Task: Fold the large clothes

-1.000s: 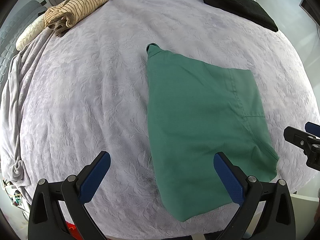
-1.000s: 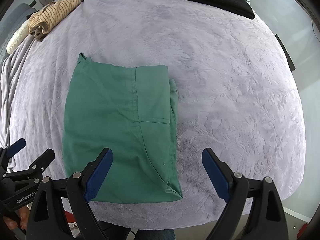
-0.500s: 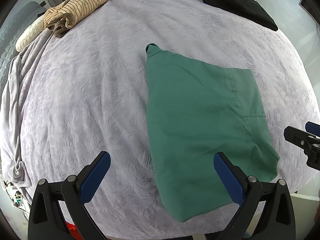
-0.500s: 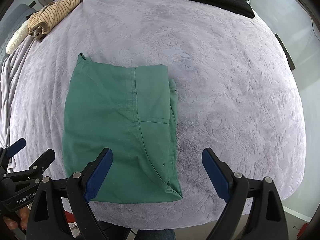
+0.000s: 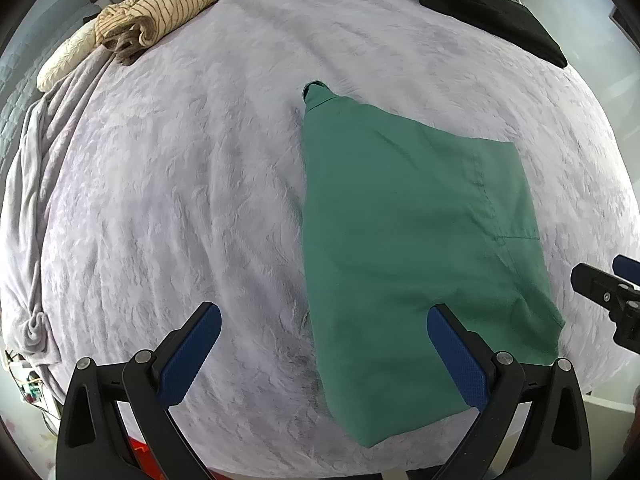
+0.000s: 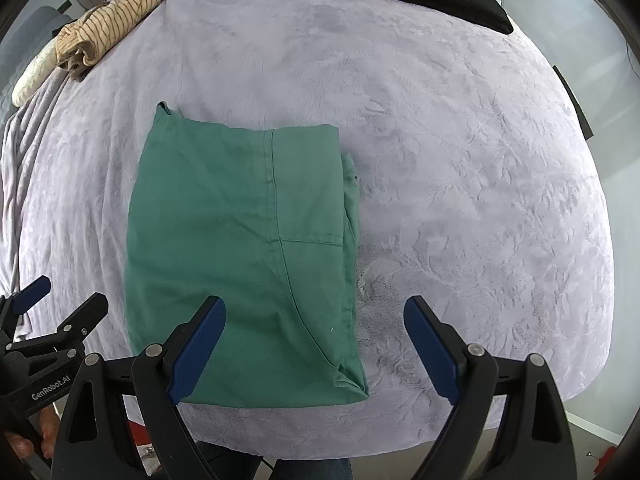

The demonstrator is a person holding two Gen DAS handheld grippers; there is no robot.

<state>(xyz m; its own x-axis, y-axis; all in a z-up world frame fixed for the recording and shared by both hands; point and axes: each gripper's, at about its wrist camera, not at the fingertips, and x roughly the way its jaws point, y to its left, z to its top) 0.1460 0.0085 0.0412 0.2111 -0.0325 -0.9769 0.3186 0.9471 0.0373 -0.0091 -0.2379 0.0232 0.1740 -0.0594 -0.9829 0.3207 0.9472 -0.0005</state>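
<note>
**Nothing shifts: both grippers hang open over the folded green garment**

Since the earlier frames we see no change: the green garment, both grippers and the other clothes sit where they were.

We read one piece of writing, "GenRobot.AI", in white on the black body of the left gripper (image 6: 52, 312) where it enters the right wrist view at lower left.

Our left gripper (image 5: 324, 354) is spread wide and holds nothing; its right blue pad hangs over the green garment (image 5: 412, 248), its left pad over bare bedspread. Our right gripper (image 6: 314, 344) is equally wide and empty, with its left pad above the garment's near part and its right pad above the bed (image 6: 480, 184).

The garment lies folded flat in a rough rectangle near the bed's near edge, left of centre in the right wrist view, with a seam and a pocket line showing.

A striped beige garment (image 5: 160, 16) lies bunched at the far left corner beside a cream pillow (image 5: 64, 60). A black folded garment (image 5: 488, 12) sits at the far right corner. Between these and the green piece the bedspread lies open.
</note>
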